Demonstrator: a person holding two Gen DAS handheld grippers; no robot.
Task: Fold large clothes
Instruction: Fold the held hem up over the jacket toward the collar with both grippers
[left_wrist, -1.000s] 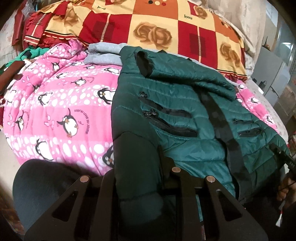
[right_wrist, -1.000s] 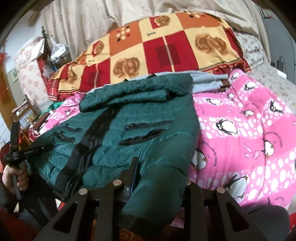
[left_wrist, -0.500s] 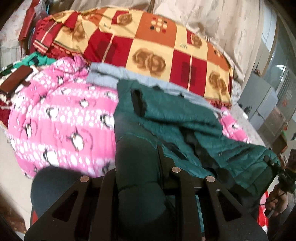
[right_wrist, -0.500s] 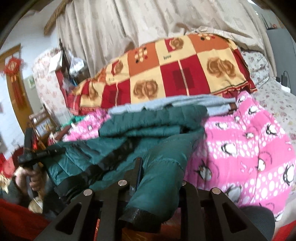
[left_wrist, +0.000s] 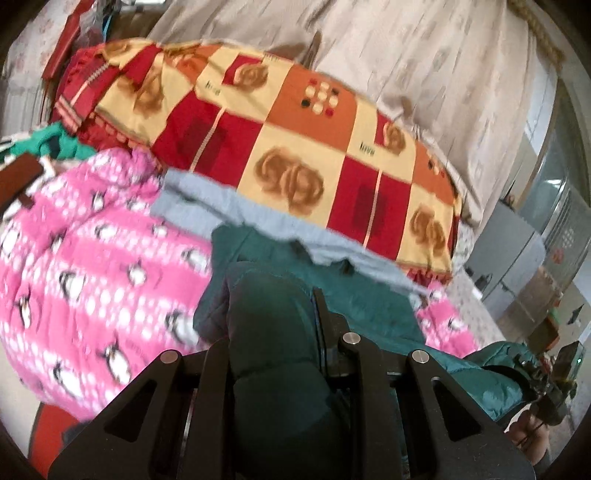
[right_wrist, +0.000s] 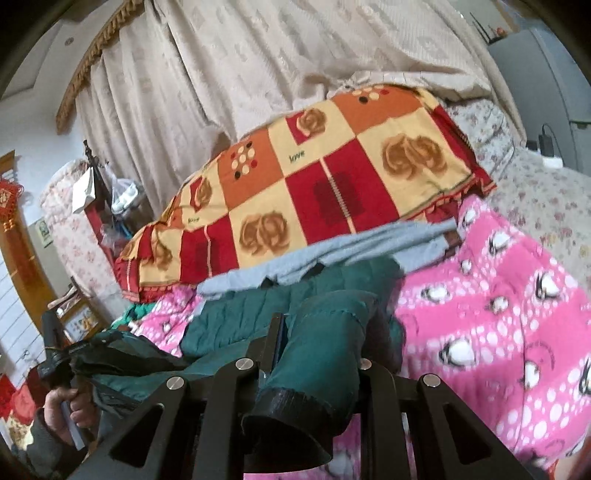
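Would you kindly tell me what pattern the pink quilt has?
The quilt is pink with white dots and penguins, clearest in the right wrist view.

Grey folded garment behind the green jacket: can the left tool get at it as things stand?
Probably not. The left tool is shut on the green jacket, whose bulk fills its jaws and lies between it and the grey garment; it would have to let go first.

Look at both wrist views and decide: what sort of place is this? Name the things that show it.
Most likely a home bedroom. A pink penguin-print quilt and a red-and-orange checked blanket are piled on a bed, and long cream curtains hang behind. Both grippers clamp a green puffer jacket.
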